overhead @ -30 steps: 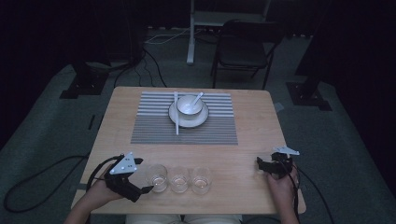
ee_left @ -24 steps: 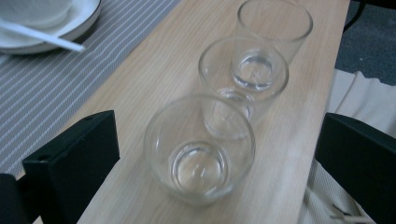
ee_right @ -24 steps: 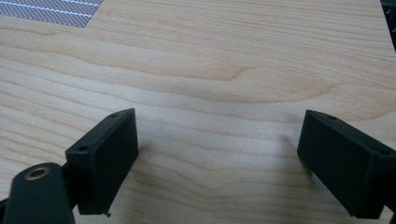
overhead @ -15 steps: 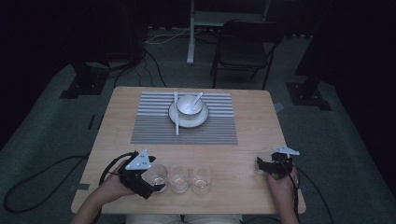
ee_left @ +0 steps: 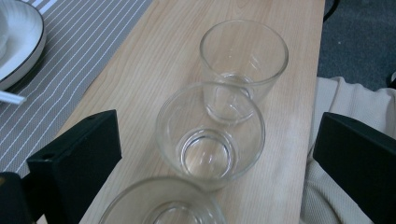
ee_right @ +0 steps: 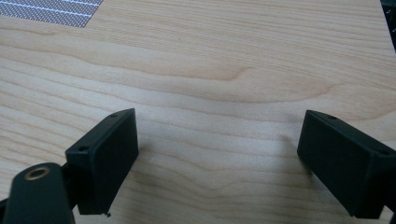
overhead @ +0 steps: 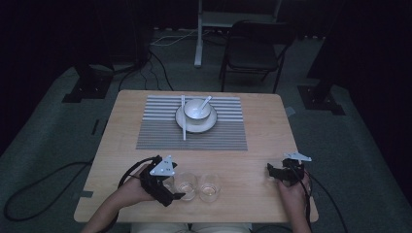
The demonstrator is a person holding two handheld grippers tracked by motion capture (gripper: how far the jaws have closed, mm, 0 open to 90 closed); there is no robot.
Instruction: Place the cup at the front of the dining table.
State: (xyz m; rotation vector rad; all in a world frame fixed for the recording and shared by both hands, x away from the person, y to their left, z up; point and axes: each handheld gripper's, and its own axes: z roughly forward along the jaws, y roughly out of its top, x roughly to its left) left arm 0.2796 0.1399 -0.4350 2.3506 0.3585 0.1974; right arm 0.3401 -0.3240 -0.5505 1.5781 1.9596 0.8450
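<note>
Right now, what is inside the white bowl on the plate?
A white spoon leans in the white bowl, handle over the rim. The bowl's bottom is too small and dim to tell if anything else lies there.

Three clear empty glasses (overhead: 186, 186), upright, in a row near the table's front edge

Three glasses (overhead: 187, 187) in row block near edge (probably touching); table (overhead: 257, 160) beyond bare.

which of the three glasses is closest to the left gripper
The leftmost glass in the row: it sits right at the open left gripper, while the middle glass and the right glass stand farther along.
</note>
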